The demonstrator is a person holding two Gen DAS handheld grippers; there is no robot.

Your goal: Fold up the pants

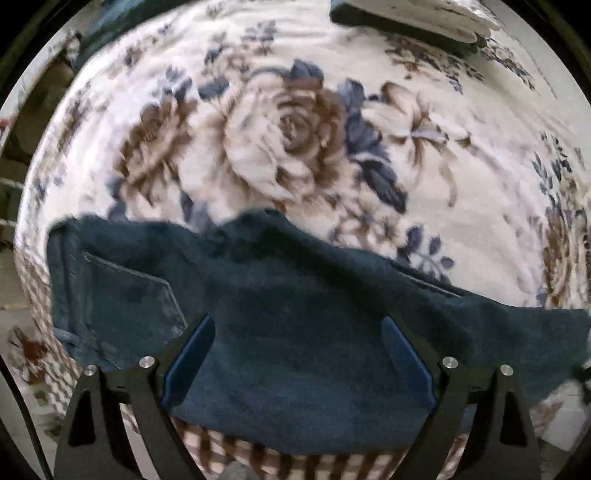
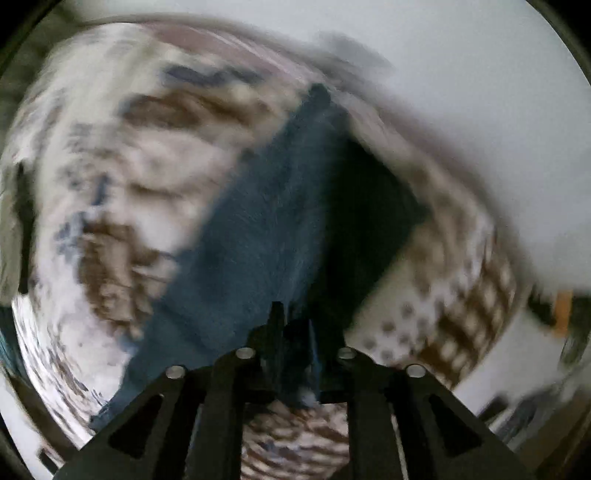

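Dark blue pants (image 1: 295, 306) lie near the front edge of a bed with a floral blanket (image 1: 277, 140); a back pocket shows at the left. My left gripper (image 1: 297, 332) is open, fingers spread wide just above the pants, holding nothing. In the blurred right wrist view, my right gripper (image 2: 293, 325) is shut on the edge of the pants (image 2: 266, 229), and the cloth stretches away from it over the blanket (image 2: 122, 177).
A folded dark garment (image 1: 402, 22) lies at the far edge of the bed. The blanket's checked border (image 1: 258, 458) hangs over the near edge. A pale wall (image 2: 461, 74) and floor clutter (image 2: 554, 314) lie to the right.
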